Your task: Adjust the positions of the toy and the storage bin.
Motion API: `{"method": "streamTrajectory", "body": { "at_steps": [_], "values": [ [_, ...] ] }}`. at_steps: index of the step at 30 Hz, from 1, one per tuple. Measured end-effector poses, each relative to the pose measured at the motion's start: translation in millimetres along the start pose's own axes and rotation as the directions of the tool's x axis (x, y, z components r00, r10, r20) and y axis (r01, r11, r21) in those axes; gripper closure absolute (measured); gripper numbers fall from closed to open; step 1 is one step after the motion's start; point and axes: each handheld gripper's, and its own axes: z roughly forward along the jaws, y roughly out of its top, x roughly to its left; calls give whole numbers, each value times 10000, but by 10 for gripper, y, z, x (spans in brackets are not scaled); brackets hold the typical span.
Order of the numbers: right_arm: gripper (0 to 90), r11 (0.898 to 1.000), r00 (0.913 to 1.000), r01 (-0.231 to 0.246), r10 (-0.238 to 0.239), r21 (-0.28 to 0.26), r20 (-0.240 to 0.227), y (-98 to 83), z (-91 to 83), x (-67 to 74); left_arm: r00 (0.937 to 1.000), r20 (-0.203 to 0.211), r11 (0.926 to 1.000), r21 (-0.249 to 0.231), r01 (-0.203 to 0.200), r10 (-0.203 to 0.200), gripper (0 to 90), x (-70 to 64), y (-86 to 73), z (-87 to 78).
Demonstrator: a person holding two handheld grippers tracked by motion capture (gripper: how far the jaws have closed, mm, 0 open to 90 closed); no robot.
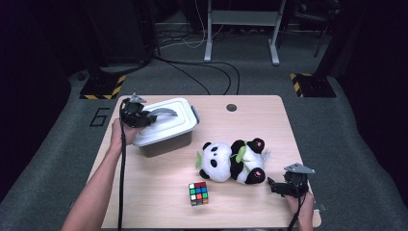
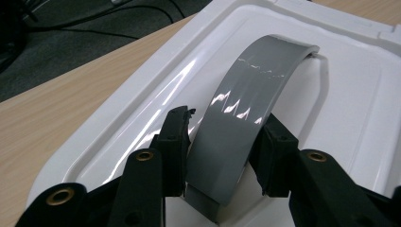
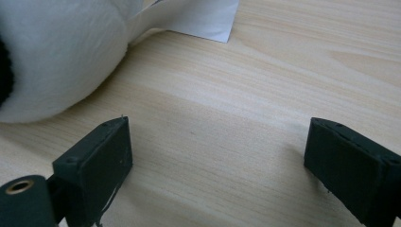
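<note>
Grey handle (image 2: 241, 127) on the white lid (image 2: 331, 104) of a storage box (image 1: 166, 127) is the thing I am working on. The box is sitting at the far left of the table (image 1: 250, 125), and the handle is arching up from the middle of its lid. I am holding my left hand-held gripper (image 2: 222, 151) around the near end of that handle, one black jaw on each edge of the strip, pads pressing on it as far as I can tell. The handle looks like smooth, glossy plastic, stiff but thin, so I judge it may slip and is best gripped low, near its hinge, where it is widest. The box is probably light and the lid may lift off alone.

My right hand-held gripper (image 1: 285, 186) is resting near the right front corner of the table, jaws wide apart with only bare wood between them. Just beside it is lying a soft panda toy (image 1: 231, 161), black and white with green leaves, and a colourful puzzle cube (image 1: 198, 193) is standing nearer the front edge.

The table is pale wood with rounded corners and a small round hole (image 1: 231, 107) near its far edge. Around it is grey carpet (image 1: 365, 159), cables (image 1: 202, 72), and the legs of a metal frame (image 1: 240, 29) in a dim room.
</note>
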Motion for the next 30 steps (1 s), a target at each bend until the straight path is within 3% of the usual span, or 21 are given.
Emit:
{"method": "streamTrajectory", "body": {
  "at_steps": [4,15,19,30],
  "values": [
    [77,10000,10000,4,-4,0,2,0,0,0,9998,161,10000,-2,73,-73,611,-33,34,27],
    [81,10000,10000,0,0,-37,-1,1,2,-4,9992,338,9996,191,-231,224,630,-159,129,109],
    [81,10000,10000,-1,1,-38,3,1,2,-4,9996,274,9998,183,93,-98,633,-231,194,176],
    [82,10000,10000,29,-29,-35,0,2,3,-5,9992,181,9993,111,361,-363,640,-384,291,293]
  ]
}}
